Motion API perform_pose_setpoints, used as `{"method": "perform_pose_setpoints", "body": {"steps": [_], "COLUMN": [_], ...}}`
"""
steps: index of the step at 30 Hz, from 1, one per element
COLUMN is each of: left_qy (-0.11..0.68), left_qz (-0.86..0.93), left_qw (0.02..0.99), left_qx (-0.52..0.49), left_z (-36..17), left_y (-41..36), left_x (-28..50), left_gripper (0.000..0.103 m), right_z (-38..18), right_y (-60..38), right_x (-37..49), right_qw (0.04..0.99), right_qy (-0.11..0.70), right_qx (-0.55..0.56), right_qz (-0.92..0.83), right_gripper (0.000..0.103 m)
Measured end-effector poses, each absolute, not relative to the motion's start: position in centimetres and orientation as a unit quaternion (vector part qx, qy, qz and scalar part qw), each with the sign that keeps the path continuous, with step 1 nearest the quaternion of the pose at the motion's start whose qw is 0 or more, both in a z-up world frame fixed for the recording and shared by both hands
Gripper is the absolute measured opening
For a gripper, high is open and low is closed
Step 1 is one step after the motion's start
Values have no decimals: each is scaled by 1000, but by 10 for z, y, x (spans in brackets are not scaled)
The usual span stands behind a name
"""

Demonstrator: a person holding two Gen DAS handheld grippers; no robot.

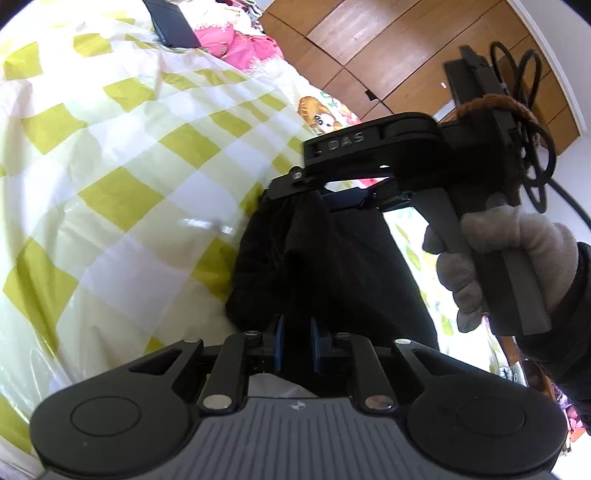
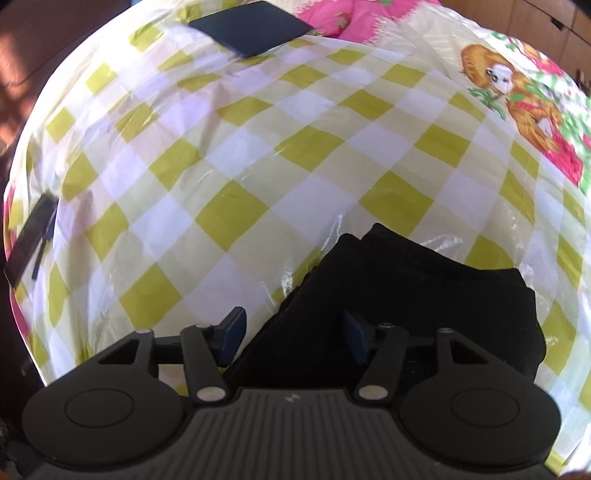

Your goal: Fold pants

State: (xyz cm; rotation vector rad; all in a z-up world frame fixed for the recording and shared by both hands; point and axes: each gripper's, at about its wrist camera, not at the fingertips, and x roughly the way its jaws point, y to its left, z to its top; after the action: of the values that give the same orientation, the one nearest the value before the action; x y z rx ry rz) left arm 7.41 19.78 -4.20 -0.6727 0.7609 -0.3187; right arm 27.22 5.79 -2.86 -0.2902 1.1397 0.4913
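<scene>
Where any writing reads at all, it's "DAS" in raised letters on the black body of the right gripper [image 1: 347, 195], seen from my left cam at about 1 o'clock; a small logo sits on each grey ribbed housing, too small to read.

Surface: a bed under a yellow-and-white check sheet [image 2: 258, 166] w/ a glossy clear plastic film over it. A cartoon-print quilt [image 2: 517, 92] w/ orange puppies lies at 2 o'clock in the right cam, pink fabric [image 2: 354, 18] at 12. A dark flat slab [image 2: 251, 26] rests on the sheet at 12 o'clock, another dark flat item [image 2: 29, 240] at the 9 o'clock edge. Room: wooden panel wall [image 1: 388, 44] at 1 o'clock in the left cam.

The pants [image 2: 406, 295], black, lie bunched on the sheet, at 5 o'clock in the right cam and dead centre in the left cam.

Left gripper [image 1: 295, 334]: blue pads nearly pressed together, pinching dark pants cloth at 6 o'clock.

Right gripper [image 2: 291, 334]: jaws spread well apart, one pad over bare sheet, the other over the pants; pads not pressing the cloth. Left cam shows pants cloth hanging right under its tips, contact there unclear. A gloved hand [image 1: 506, 258] w/ dark sleeve grips its handle at 3 o'clock; black cable [image 1: 535, 122] loops behind it.
</scene>
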Motion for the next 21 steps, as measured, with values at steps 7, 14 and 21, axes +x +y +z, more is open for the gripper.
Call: {"method": "perform_pose_setpoints", "body": {"steps": [7,14,21], "left_qy": [307,303,329], "left_qz": [-158,-134,-133], "left_qw": [894,908,900], "left_qx": [-287,-256,-254], "left_z": [-15,-14,-24], "left_y": [209,189,181], "left_x": [64,106,102], "left_gripper": [42,61,26], "right_z": [-22,-15,-28], "right_y": [53,36,34], "right_x": [270,288,290], "right_qw": [794,806,803], "right_qy": [542,544,547], "right_qx": [-146,-99,-90], "right_qz": [232,213,220], "right_gripper": [62,66,64]}}
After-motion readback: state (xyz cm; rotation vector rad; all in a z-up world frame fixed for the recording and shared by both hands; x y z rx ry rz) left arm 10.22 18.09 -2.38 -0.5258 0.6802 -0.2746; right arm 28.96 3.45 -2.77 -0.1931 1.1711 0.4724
